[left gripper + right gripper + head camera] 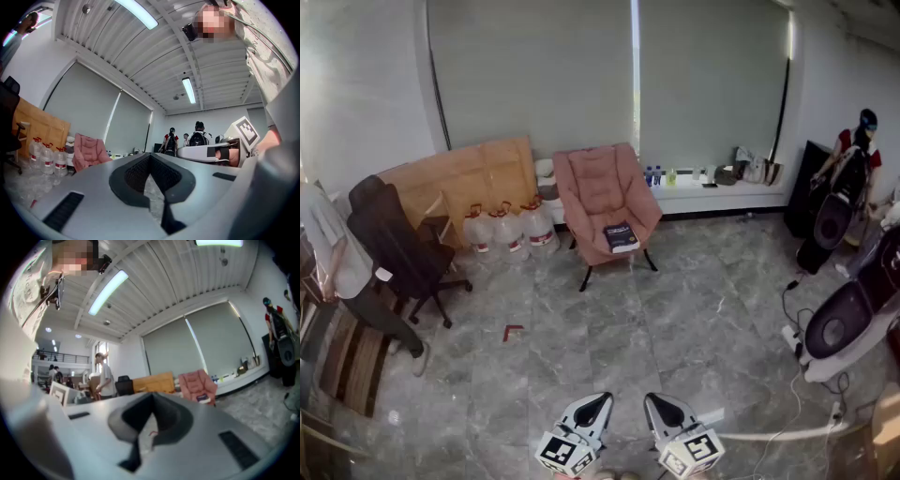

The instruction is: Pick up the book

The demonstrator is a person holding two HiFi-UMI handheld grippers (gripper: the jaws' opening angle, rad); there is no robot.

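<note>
The dark blue book (621, 236) lies flat on the seat of a pink armchair (600, 192) by the far wall. In the right gripper view the book (202, 397) shows small on the armchair (198, 382), far beyond the jaws. Both grippers sit low at the near edge of the head view, several floor tiles away from the chair. My left gripper (598, 405) (151, 160) and my right gripper (654, 405) (152, 403) are both shut with nothing in them. The left gripper view shows the chair (88, 149) but not the book.
Water jugs (508, 230) and a leaning wooden board (464, 178) stand left of the armchair. A black office chair (398, 248) is at the left. Round black machines (844, 323) and cables (789, 330) crowd the right. A person (858, 150) stands at the far right.
</note>
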